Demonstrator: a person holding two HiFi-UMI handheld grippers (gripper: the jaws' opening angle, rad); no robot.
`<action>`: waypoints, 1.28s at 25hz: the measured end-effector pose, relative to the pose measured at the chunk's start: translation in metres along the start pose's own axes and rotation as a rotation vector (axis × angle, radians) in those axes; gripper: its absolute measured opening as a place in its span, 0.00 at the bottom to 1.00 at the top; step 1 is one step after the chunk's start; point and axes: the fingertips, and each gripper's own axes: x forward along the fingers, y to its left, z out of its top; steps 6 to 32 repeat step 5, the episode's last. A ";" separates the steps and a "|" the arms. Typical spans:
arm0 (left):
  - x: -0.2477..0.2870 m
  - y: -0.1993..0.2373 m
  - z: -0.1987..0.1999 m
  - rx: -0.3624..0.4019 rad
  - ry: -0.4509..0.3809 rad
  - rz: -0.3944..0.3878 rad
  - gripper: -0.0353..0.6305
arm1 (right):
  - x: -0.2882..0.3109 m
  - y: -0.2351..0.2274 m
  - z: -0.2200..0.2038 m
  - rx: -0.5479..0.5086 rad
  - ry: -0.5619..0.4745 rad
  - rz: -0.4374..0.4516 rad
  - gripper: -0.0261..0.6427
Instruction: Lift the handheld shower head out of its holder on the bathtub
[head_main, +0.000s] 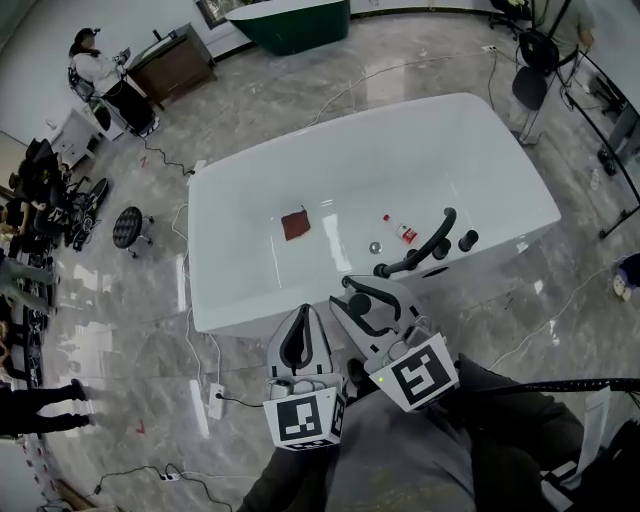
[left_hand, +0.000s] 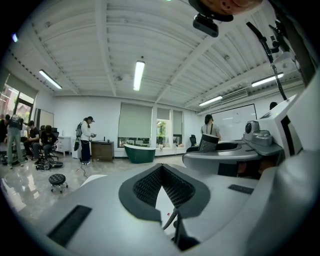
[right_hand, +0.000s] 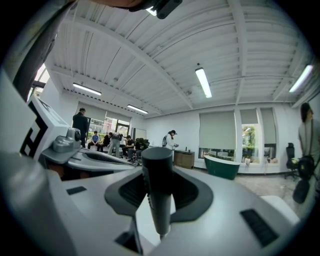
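A black cylindrical shower head (right_hand: 158, 195) stands upright on the near rim of the white bathtub (head_main: 330, 160). My right gripper (right_hand: 158, 175) is shut on it. Its two dark pads meet the handle's sides, and the flat top pokes up above the jaws. In the head view the right gripper (head_main: 354, 288) reaches over the tub's near rim and hides most of the handle. My left gripper (head_main: 300, 312) hangs beside it, just short of the rim. In the left gripper view the left gripper (left_hand: 161, 168) holds nothing, and its pads meet at the tips.
On the near rim, to the right, are a long curved black fitting (head_main: 425, 242) and two black knobs (head_main: 441, 250). A brown square (head_main: 295, 225), a drain (head_main: 375, 246) and a small red-capped bottle (head_main: 405, 232) lie in the tub. Cables and a socket strip (head_main: 215, 400) lie on the floor.
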 end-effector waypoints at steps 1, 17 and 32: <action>0.000 0.000 0.000 -0.001 0.000 0.001 0.06 | 0.000 -0.001 0.000 -0.002 -0.001 0.001 0.22; 0.003 -0.002 0.000 -0.007 0.003 0.006 0.06 | 0.000 -0.004 0.002 -0.014 -0.003 0.006 0.22; 0.003 -0.002 0.000 -0.007 0.003 0.006 0.06 | 0.000 -0.004 0.002 -0.014 -0.003 0.006 0.22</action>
